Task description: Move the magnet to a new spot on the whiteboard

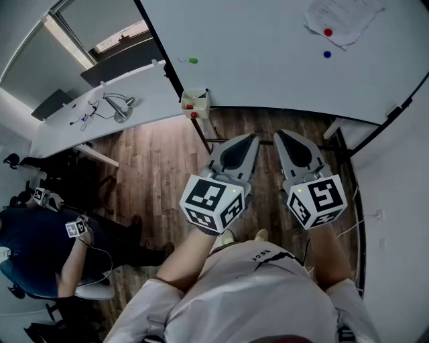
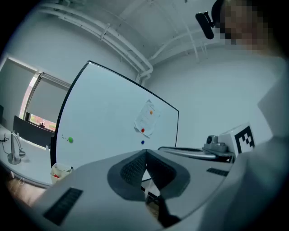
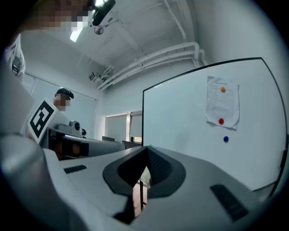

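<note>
**Head view.** The left hand-held gripper (image 1: 251,138) and the right hand-held gripper (image 1: 279,134) are held side by side at the centre, near each other but apart. Both are pointed towards 12 o'clock over the wooden floor (image 1: 157,167). The whiteboard (image 1: 268,60) is seen from 12 to 3 o'clock, well apart from both sets of jaws.

A sheet of paper (image 1: 343,19) is pinned to the board at 1 o'clock by a red magnet (image 1: 328,31). A blue magnet (image 1: 327,54) is placed on the bare board just beside the sheet, at its 6 o'clock. A green magnet (image 1: 193,60) is fixed near the board's edge at 11 o'clock. A small open box (image 1: 195,102) is set below the green magnet.

A white worktop (image 1: 74,120) carrying a desk lamp (image 1: 119,107) is seen at 10 o'clock. A seated person (image 1: 30,248) is seen at 8 o'clock.

**Gripper views.** In each view the jaws are seen closed tip to tip, with nothing held between them. In the right gripper view an orange magnet (image 3: 222,89) is seen near the top of the sheet. It cannot be told which magnet is the one to be moved.
</note>
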Demonstrator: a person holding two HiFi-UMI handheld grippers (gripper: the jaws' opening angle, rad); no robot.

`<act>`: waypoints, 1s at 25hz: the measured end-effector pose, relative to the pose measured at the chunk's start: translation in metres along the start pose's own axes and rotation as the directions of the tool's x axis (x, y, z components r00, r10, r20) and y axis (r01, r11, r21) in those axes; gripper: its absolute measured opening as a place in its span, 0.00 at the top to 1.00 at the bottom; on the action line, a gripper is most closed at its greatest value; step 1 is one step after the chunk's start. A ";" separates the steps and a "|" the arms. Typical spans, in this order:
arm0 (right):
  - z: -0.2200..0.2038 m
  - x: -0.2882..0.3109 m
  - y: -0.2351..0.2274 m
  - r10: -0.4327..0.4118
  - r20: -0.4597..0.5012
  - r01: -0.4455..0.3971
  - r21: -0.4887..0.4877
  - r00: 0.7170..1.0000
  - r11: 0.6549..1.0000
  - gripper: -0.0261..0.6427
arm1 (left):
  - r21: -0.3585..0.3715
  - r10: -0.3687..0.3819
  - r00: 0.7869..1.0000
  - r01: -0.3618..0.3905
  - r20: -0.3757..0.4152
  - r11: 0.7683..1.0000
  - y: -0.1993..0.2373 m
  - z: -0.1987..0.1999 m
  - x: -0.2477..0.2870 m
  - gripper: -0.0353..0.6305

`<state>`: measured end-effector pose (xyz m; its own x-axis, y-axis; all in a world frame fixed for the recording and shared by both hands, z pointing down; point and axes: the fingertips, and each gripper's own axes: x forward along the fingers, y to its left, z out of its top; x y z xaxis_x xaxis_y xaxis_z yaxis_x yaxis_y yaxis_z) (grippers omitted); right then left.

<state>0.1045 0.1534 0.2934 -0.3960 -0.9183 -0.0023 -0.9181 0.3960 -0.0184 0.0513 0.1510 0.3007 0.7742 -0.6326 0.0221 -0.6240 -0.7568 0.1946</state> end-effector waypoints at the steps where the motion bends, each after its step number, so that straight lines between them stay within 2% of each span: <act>1: 0.000 0.000 0.000 0.001 0.001 -0.001 -0.003 1.000 1.000 0.94 | 0.002 0.001 1.000 -0.001 0.001 1.000 -0.001 0.000 0.001 0.93; 8: -0.007 -0.002 0.001 0.047 0.004 -0.047 0.042 0.999 0.998 0.94 | 0.002 0.019 1.000 -0.019 -0.005 1.000 0.000 -0.006 0.005 0.93; 13: -0.006 -0.006 -0.008 0.041 0.010 -0.041 0.053 0.999 0.998 0.94 | -0.002 0.045 0.999 -0.045 0.008 0.999 0.004 -0.010 0.007 0.93; 19: -0.008 -0.007 -0.017 0.062 0.026 -0.064 0.067 0.998 0.996 0.94 | 0.007 0.125 0.992 -0.125 0.034 0.992 0.016 -0.011 0.008 0.93; 25: -0.015 0.001 -0.013 0.116 0.040 -0.120 0.091 0.992 0.989 0.94 | 0.034 0.223 0.974 -0.224 0.047 0.974 0.029 -0.010 0.001 0.93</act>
<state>0.1154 0.1477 0.3081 -0.4991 -0.8654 -0.0441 -0.8587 0.5007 -0.1093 0.0353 0.1296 0.3160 0.6100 -0.7922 0.0183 -0.7849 -0.6009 0.1512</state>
